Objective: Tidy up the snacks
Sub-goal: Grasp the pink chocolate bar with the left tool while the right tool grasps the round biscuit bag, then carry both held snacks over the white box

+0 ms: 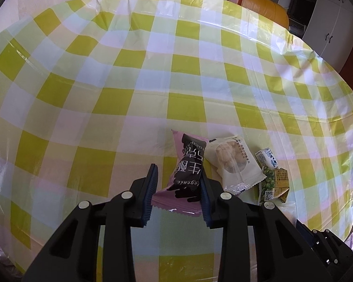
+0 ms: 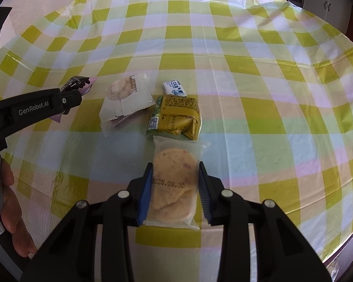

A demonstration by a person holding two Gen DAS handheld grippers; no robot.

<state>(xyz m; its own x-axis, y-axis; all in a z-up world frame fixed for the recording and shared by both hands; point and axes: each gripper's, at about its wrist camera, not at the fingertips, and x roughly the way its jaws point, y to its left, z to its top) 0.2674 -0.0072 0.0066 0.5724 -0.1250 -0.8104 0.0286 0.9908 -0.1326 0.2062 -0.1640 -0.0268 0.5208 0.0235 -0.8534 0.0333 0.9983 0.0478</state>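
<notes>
My left gripper (image 1: 178, 171) is open around a pink and black snack packet (image 1: 188, 164) lying on the checked tablecloth; the jaws stand apart on either side of it. Beside it lie a white cookie packet (image 1: 233, 162), a small blue-white candy (image 1: 268, 158) and a yellow-green packet (image 1: 276, 183). My right gripper (image 2: 175, 171) is open around a clear-wrapped round biscuit (image 2: 174, 183) stamped 2025.08.30. In the right wrist view the left gripper (image 2: 68, 103) sits over the pink packet (image 2: 82, 84), with the white packet (image 2: 124, 103), the candy (image 2: 174, 89) and the yellow-green packet (image 2: 176, 117) in a row.
The round table wears a yellow, white and green checked plastic cloth (image 1: 153, 70). An orange chair (image 1: 266, 11) and white cabinets (image 1: 329, 23) stand behind the far edge. A hand (image 2: 9, 206) holds the left gripper at the lower left.
</notes>
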